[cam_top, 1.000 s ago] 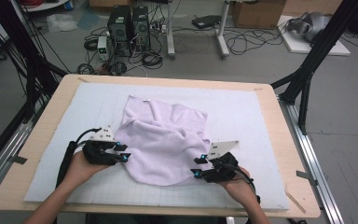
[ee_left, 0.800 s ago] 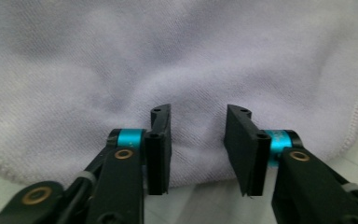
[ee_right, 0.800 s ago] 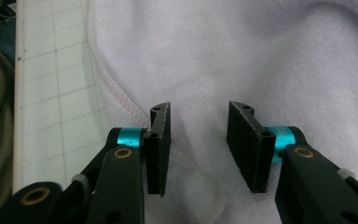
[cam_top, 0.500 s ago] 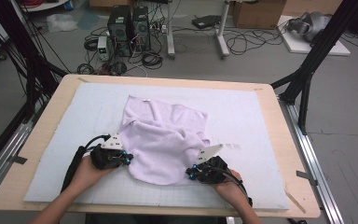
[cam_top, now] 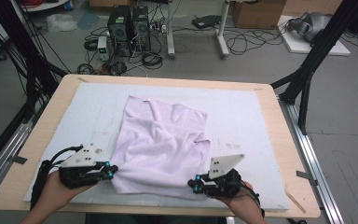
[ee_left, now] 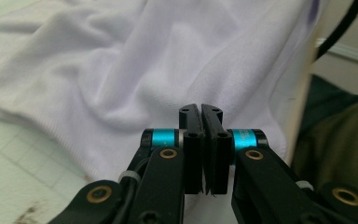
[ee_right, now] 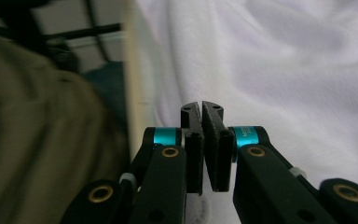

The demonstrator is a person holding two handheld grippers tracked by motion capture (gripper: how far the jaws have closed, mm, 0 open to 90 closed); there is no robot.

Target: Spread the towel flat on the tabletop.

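- A pale lilac cloth lies rumpled on the white mat of a wooden table, its near edge close to the front rim, its far corner reaching toward the middle of the mat.
- The left gripper sits at the cloth's near left corner, the right gripper at its near right corner; 2 hands come in from the bottom of the high view.
- In the left gripper view, the left gripper has its jaws pressed together, with white fabric showing just under the tips, so it appears clamped on the cloth.
- In the right gripper view, the right gripper is likewise pinched closed, a tuft of cloth visible below the jaws.
- The work in hand looks like spreading or folding the cloth by its 2 near corners.
- Risk: each grip seems to take only a thin bit of hem, so a quick lift or pull could let 1 corner slip free and drop the cloth unevenly.
- Risk: the middle is bunched in folds; pulling the corners apart unequally could drag the whole cloth sideways rather than flatten it.
- Risk: the near edge lies close to the table's front rim, so a pull toward the person could drag it off the mat.
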